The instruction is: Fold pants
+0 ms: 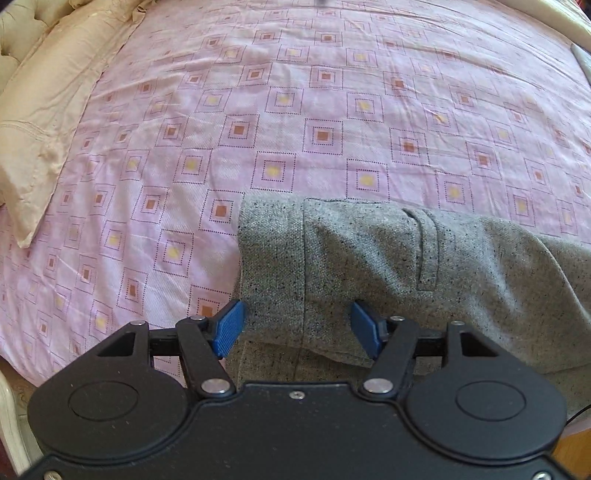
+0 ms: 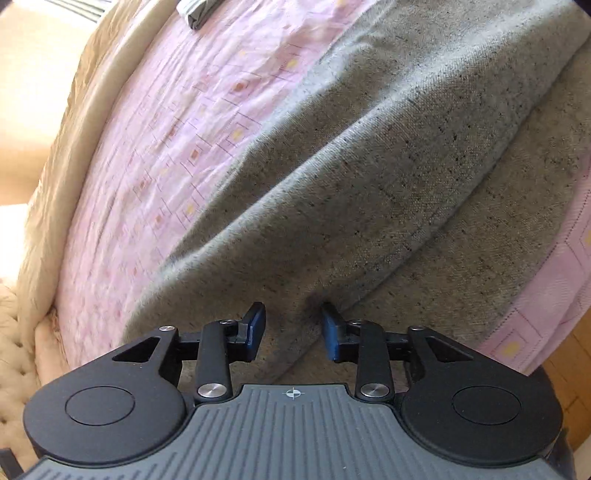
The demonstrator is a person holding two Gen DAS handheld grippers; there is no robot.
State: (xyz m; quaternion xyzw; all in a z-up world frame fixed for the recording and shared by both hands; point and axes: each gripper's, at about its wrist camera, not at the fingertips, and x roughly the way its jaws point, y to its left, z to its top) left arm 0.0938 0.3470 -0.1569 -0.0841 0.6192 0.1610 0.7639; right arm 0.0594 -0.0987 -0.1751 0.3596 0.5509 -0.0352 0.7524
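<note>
Grey speckled pants (image 1: 369,266) lie folded over on the pink patterned bedsheet (image 1: 258,110), waistband and a belt loop toward the left wrist view's middle. My left gripper (image 1: 297,326) is open, its blue pads on either side of the waistband's near edge, just above the cloth. In the right wrist view the same pants (image 2: 351,166) run away diagonally with a long fold ridge. My right gripper (image 2: 293,328) is open, its pads astride a small pinch of the fabric at the near end, not closed on it.
A beige pillow (image 1: 48,122) lies at the bed's left side. The pink bedsheet (image 2: 177,155) and a beige bed edge (image 2: 62,147) run along the left. A folded grey striped item (image 2: 197,11) lies at the far end. Wooden floor (image 2: 569,369) shows lower right.
</note>
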